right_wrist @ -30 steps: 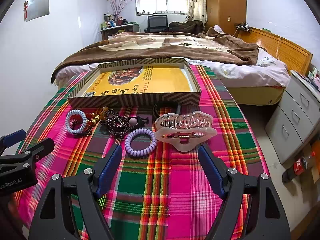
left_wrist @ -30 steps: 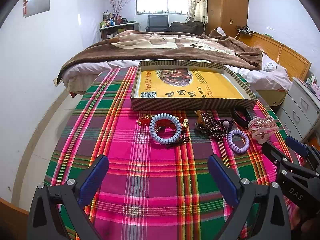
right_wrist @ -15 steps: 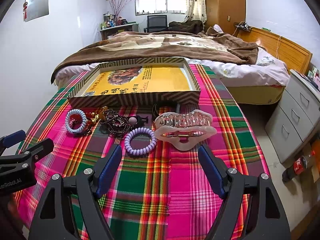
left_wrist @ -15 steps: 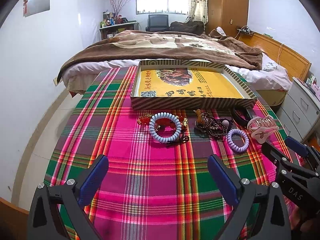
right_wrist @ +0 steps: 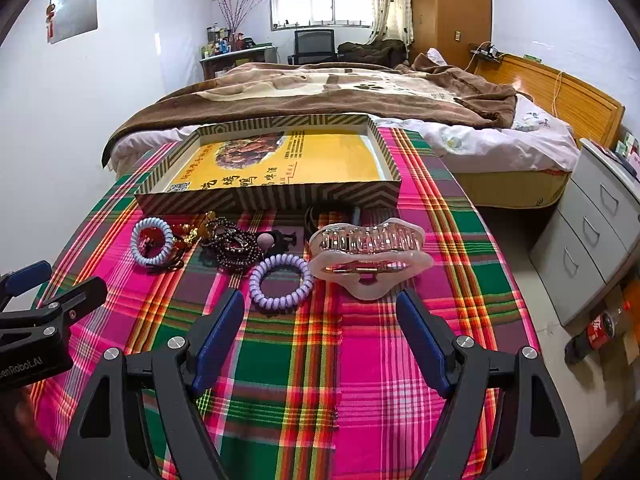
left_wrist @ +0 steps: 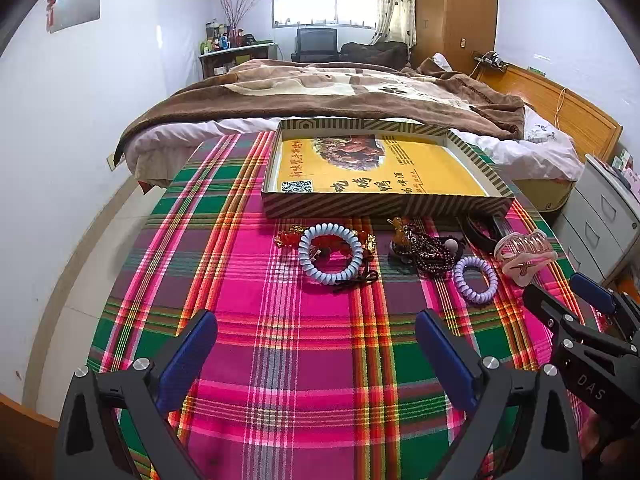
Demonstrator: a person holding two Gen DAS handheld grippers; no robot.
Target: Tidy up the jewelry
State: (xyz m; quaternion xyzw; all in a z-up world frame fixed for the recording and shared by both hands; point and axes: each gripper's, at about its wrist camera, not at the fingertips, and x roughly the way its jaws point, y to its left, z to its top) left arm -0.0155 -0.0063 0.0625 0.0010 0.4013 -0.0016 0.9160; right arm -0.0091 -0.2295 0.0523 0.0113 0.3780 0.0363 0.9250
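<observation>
Both grippers hang spread wide with nothing between their blue pads: my left gripper sits over bare plaid cloth, and my right gripper hovers just short of the pink hair claw clip. I see the jewelry lying in a loose row on the table, in front of the striped cardboard box, whose yellow floor holds nothing. From my left I read a pale blue spiral hair tie lying over red and amber beads, then a heap of dark beaded bracelets, then a lilac spiral hair tie just beside the claw clip. A black band lies against the box wall behind the clip.
</observation>
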